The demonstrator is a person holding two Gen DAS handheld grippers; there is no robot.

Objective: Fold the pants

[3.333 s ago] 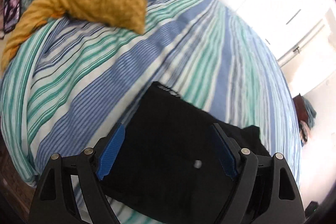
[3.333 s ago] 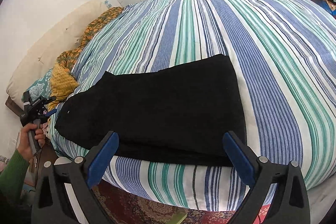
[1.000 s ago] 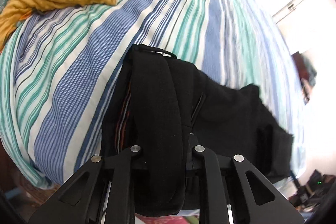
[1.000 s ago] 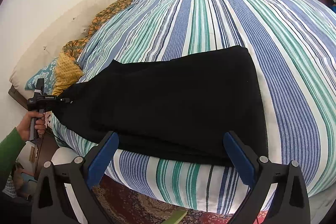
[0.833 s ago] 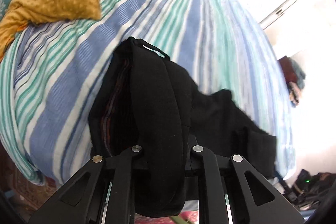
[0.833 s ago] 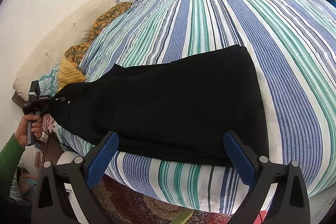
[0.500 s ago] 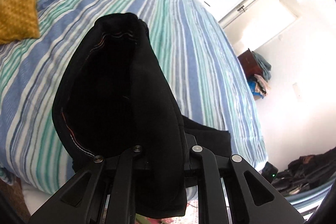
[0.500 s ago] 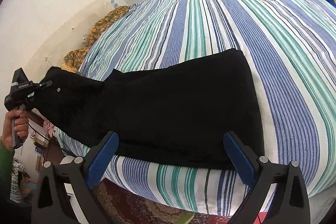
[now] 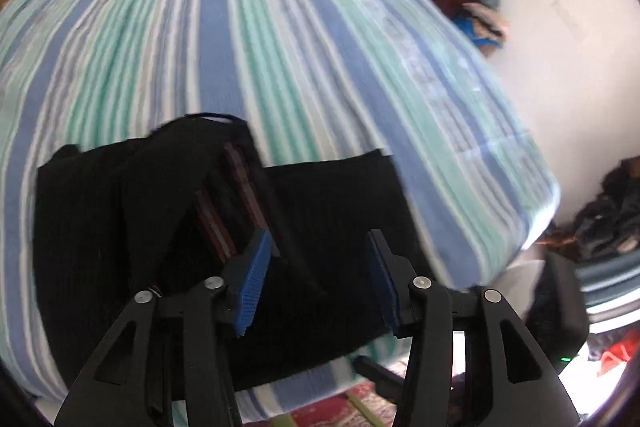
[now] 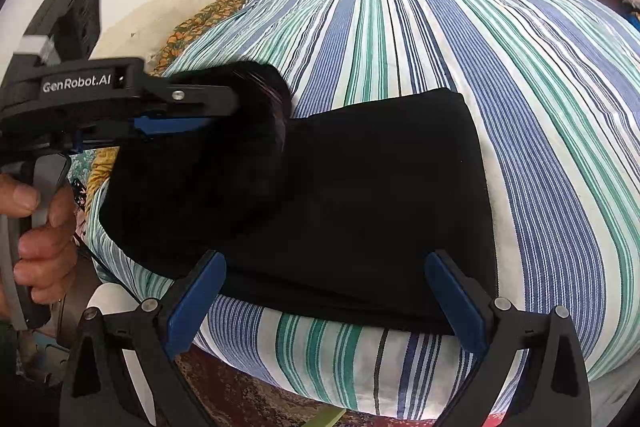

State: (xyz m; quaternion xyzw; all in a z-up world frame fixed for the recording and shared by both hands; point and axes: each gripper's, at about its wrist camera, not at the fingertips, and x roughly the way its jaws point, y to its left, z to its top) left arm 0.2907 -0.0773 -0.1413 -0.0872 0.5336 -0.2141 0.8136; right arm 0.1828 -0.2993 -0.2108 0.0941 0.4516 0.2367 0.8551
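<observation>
- Across the striped bedspread [image 10: 540,75] lie the black pants [image 10: 360,195], near its front edge.
- Left gripper [image 9: 318,287] spread wide — waistband end bunched just ahead of its blue pads.
- Right gripper [image 10: 328,301] spread too, empty.
- Clothes pile [image 9: 476,11] beyond the bed.

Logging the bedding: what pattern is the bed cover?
Blue, green and white striped bed cover, clearest in the right wrist view.

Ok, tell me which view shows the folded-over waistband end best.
The left wrist view: the waistband end lies close ahead of the open left gripper, reddish inner seams showing. The right wrist view blurs it behind that gripper.
</observation>
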